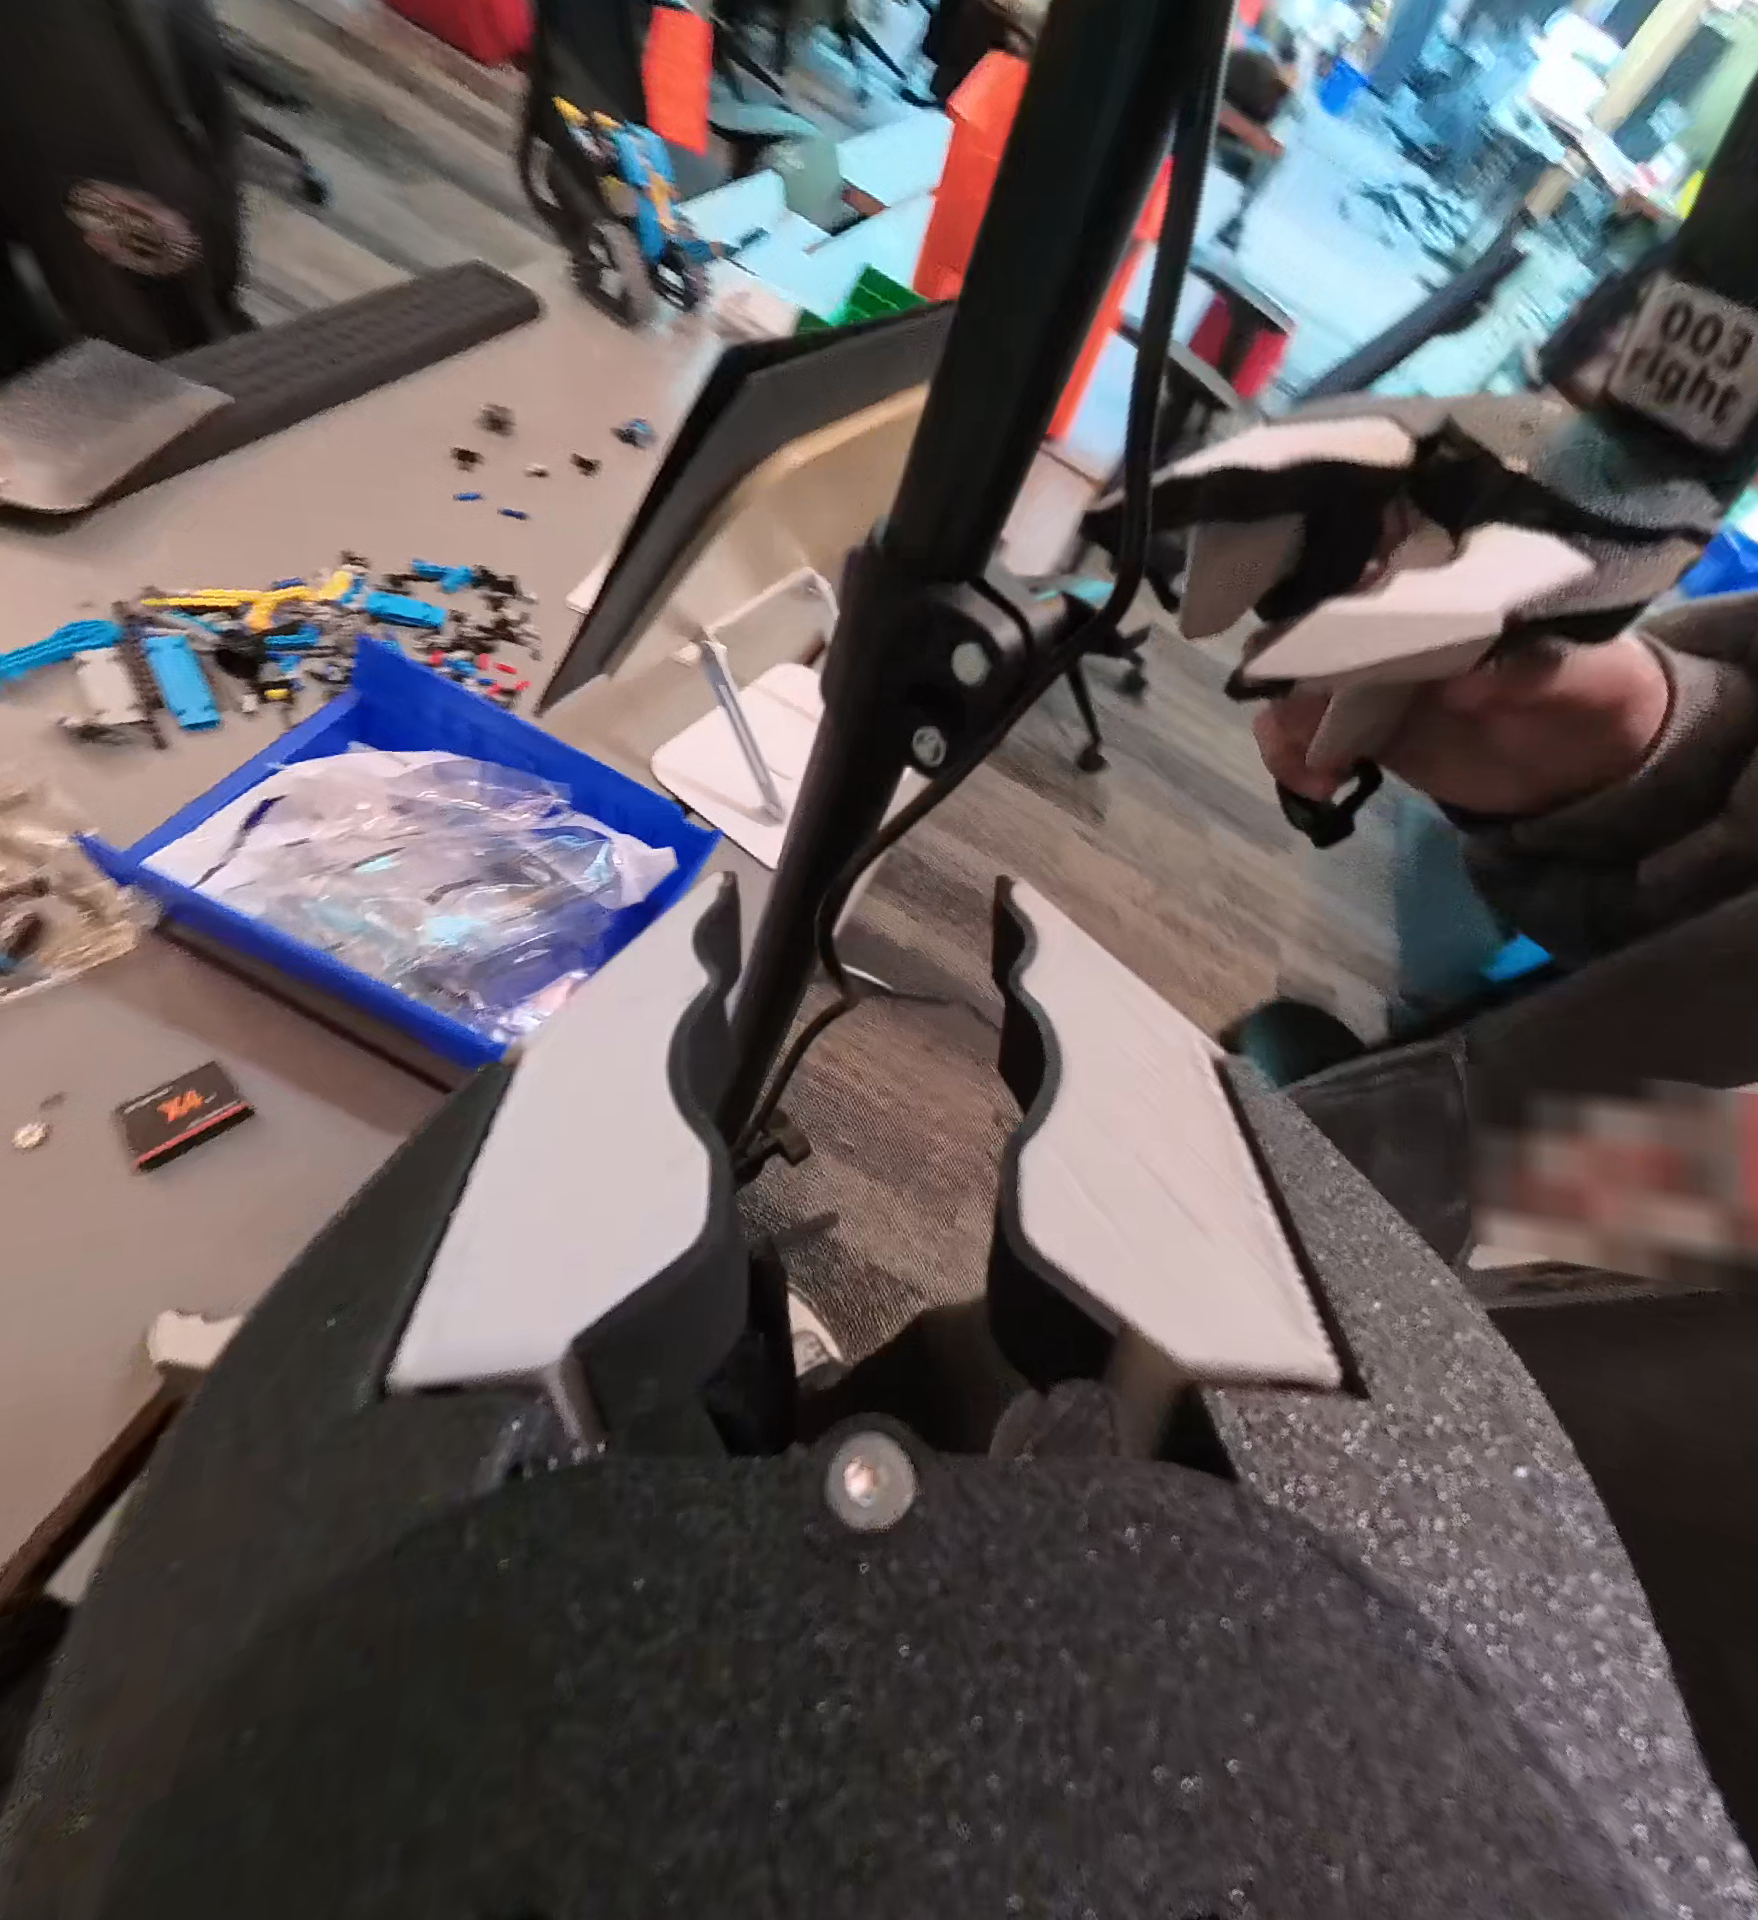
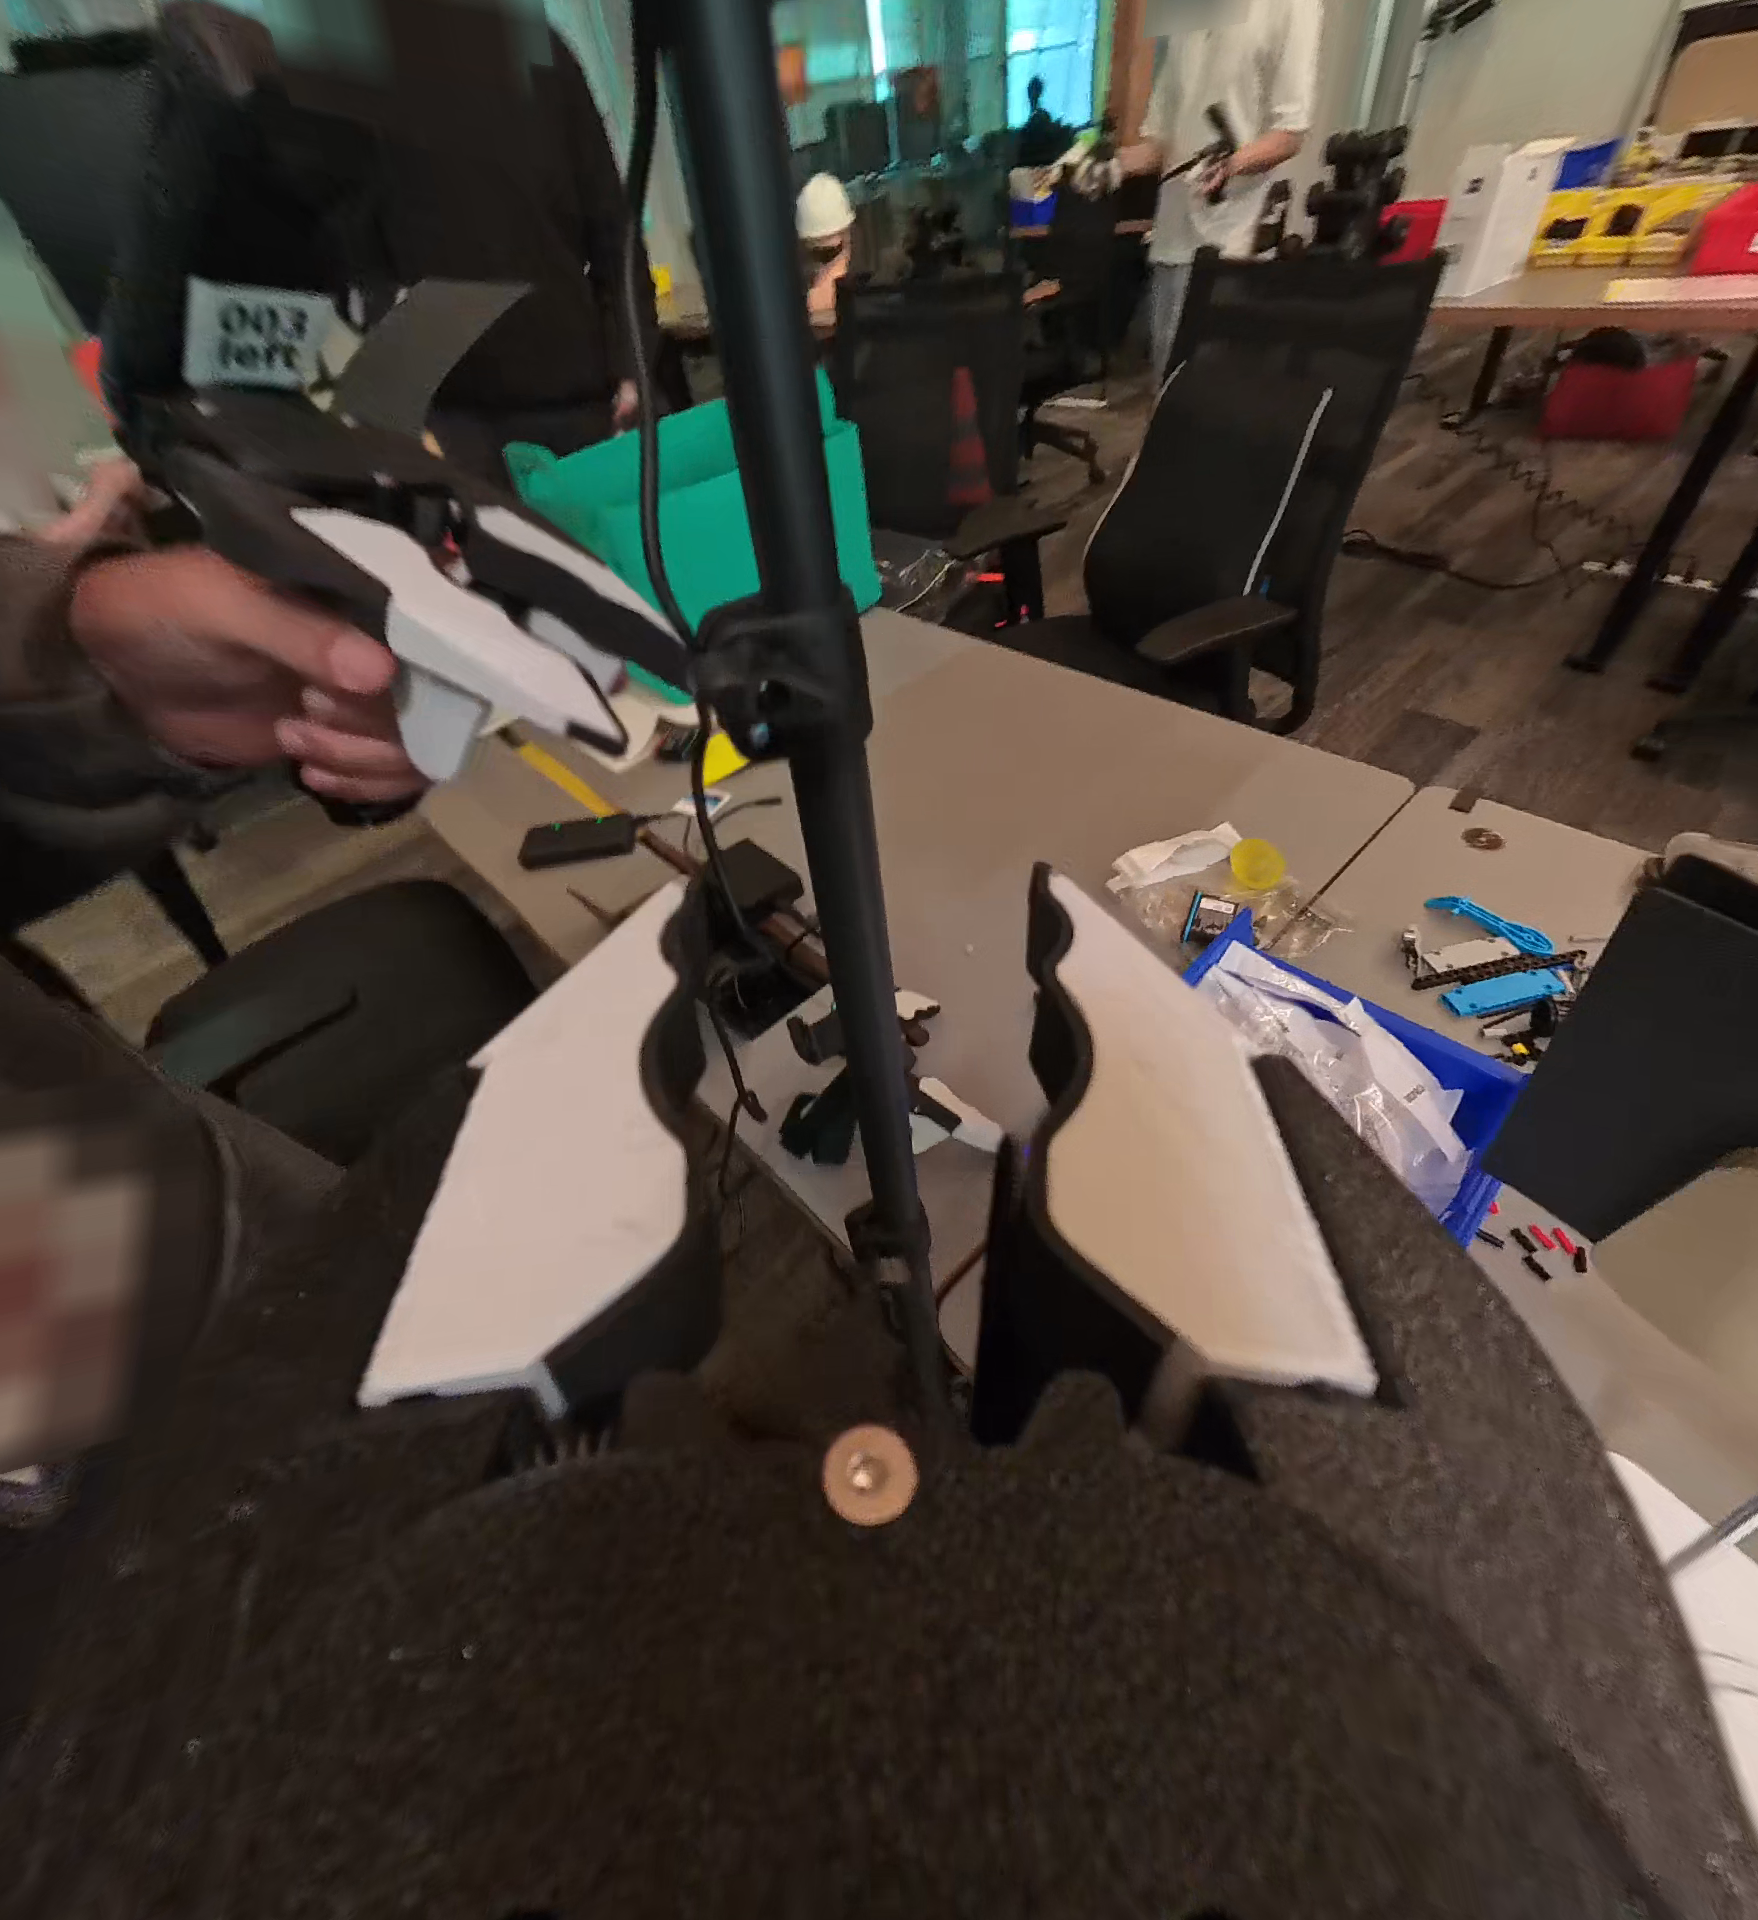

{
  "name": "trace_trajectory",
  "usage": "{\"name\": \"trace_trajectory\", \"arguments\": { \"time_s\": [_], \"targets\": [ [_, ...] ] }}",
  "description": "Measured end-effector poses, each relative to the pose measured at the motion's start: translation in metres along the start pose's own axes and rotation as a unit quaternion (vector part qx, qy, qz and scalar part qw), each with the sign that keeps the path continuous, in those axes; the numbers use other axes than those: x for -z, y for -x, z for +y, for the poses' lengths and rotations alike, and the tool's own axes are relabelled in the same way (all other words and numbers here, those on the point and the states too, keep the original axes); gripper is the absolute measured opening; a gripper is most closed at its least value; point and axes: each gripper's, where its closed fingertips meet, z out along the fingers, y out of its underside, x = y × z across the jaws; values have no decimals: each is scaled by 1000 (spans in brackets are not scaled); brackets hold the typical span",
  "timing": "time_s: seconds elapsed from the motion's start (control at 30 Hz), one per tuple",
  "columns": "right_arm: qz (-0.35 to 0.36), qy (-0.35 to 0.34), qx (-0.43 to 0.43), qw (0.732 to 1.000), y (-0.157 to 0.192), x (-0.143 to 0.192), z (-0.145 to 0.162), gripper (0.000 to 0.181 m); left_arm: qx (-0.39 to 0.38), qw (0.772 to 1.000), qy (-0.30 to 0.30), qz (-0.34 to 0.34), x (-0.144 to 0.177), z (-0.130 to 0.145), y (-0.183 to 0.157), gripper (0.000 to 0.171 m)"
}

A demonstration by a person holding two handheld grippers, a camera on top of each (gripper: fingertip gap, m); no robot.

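The left tool (image 1: 859, 935) hung in the air with its fingers spread apart and nothing between the pads; a black stand pole (image 1: 968, 416) rose just beyond them, close to the left finger, though the blur made it hard to say whether the two touched. The right tool (image 2: 859, 925) was likewise parted and empty, with the same pole (image 2: 802, 520) passing through the gap between its fingers farther off. Each tool was gripped by a hand (image 1: 1477, 727) at either side of the pole's clamp joint (image 2: 781, 675). On the grey surface (image 1: 231, 1195) lay a blue bin (image 1: 407, 862) holding crumpled clear plastic bags (image 1: 418, 831), and beyond it a scatter of blue, yellow and black building-toy parts (image 1: 262, 644). A small black box (image 1: 184, 1114) lay nearer the edge.
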Motion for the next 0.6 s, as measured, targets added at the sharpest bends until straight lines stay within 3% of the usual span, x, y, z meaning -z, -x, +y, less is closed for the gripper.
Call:
{"name": "trace_trajectory", "arguments": {
  "time_s": [0.1,0.3,0.47,0.6],
  "targets": [
    [-23,18,19,999,-1,3,9,63,22,997,-26,-63,20,10,-1,48],
    [-16,-12,36,999,10,13,-17,63,40,987,-62,-145,69,36,-24,46],
    [-16,-23,31,999,55,21,-20,66,60,974,-91,-197,117,66,-57,45],
    [-32,-2,38,999,110,35,-5,73,79,959,-119,-245,159,106,-95,43]
  ]
}}
